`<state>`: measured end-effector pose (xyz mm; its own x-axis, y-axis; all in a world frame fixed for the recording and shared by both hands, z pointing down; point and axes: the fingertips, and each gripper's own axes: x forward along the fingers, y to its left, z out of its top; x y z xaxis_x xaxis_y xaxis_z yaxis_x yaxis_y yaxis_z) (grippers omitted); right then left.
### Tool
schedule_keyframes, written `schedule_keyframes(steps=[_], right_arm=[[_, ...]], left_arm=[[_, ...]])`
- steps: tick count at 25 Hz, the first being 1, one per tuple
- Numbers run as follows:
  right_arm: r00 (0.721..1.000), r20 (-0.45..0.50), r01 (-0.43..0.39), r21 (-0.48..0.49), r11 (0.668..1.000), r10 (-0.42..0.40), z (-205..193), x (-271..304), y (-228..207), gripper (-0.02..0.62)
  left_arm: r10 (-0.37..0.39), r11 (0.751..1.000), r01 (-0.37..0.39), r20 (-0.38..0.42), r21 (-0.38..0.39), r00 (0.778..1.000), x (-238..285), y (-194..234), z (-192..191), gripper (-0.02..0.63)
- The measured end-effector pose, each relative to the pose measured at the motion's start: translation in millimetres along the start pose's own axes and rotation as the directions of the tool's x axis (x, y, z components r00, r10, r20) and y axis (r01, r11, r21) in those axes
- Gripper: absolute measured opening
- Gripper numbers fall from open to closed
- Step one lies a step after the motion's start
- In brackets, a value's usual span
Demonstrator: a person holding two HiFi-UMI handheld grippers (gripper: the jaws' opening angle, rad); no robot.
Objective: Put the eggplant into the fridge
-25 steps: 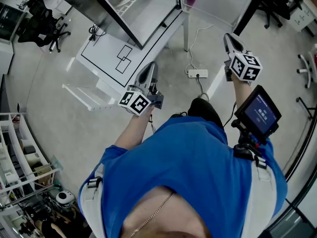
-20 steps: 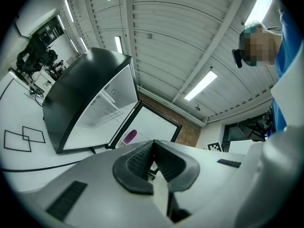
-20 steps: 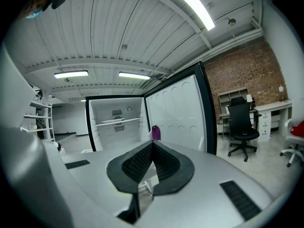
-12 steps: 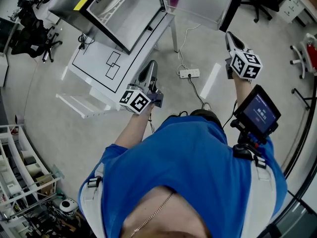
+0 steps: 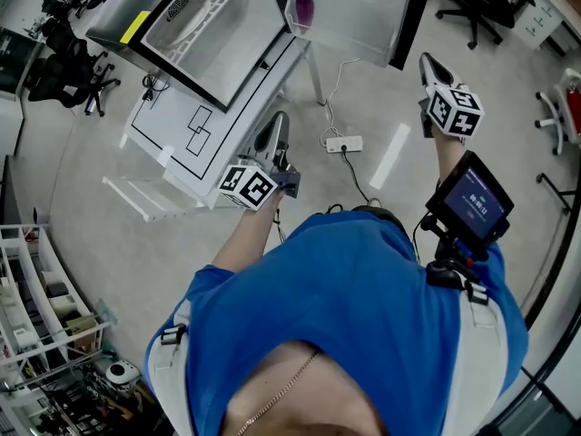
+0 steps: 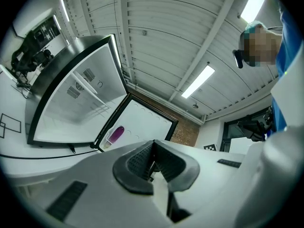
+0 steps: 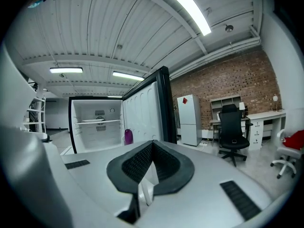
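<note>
Left gripper (image 6: 152,148) closed, empty; right gripper (image 7: 152,148) likewise (jaws together).

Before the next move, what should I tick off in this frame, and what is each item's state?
1. Fridge door open: ok, it stands wide.
2. Eggplant in the fridge: ok, it sits in the door shelf.
3. Left claw free: ok, shut with nothing between the jaws.
4. Right claw free: ok, shut with nothing between the jaws.
5. Floor ahead free: not ok, a power strip and its cable lie between the person and the fridge.
</note>
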<state>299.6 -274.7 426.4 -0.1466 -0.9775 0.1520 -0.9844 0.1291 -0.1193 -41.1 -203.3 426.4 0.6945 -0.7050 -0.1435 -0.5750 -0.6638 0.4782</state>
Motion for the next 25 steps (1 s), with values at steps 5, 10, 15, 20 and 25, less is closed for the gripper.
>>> schedule_keyframes(steps=[5, 10, 15, 20, 25], right_arm=[[1.000, -0.003, -0.028, -0.009, 1.000, 0.027, 2, 13, -15, 0.002], [0.998, 0.001, -0.058, -0.023, 0.998, 0.058, 1, 22, -17, 0.002], [0.996, 0.002, -0.085, -0.028, 0.996, 0.085, 6, 33, -19, 0.002], [0.995, 0.002, -0.099, -0.030, 0.995, 0.099, 12, 49, -35, 0.002], [0.994, 0.005, -0.105, -0.035, 0.994, 0.105, 15, 55, -38, 0.002]], left_arm=[[0.026, 1.000, -0.026, 0.009, 0.010, 1.000, 12, -5, -6, 0.009], [0.053, 0.998, -0.053, 0.022, 0.020, 0.998, 9, -7, -12, 0.009], [0.080, 0.996, -0.081, 0.029, 0.030, 0.996, 11, -8, -10, 0.009], [0.095, 0.995, -0.096, 0.030, 0.040, 0.995, 28, -11, -11, 0.009], [0.103, 0.993, -0.104, 0.030, 0.050, 0.994, 30, -9, -10, 0.009]])
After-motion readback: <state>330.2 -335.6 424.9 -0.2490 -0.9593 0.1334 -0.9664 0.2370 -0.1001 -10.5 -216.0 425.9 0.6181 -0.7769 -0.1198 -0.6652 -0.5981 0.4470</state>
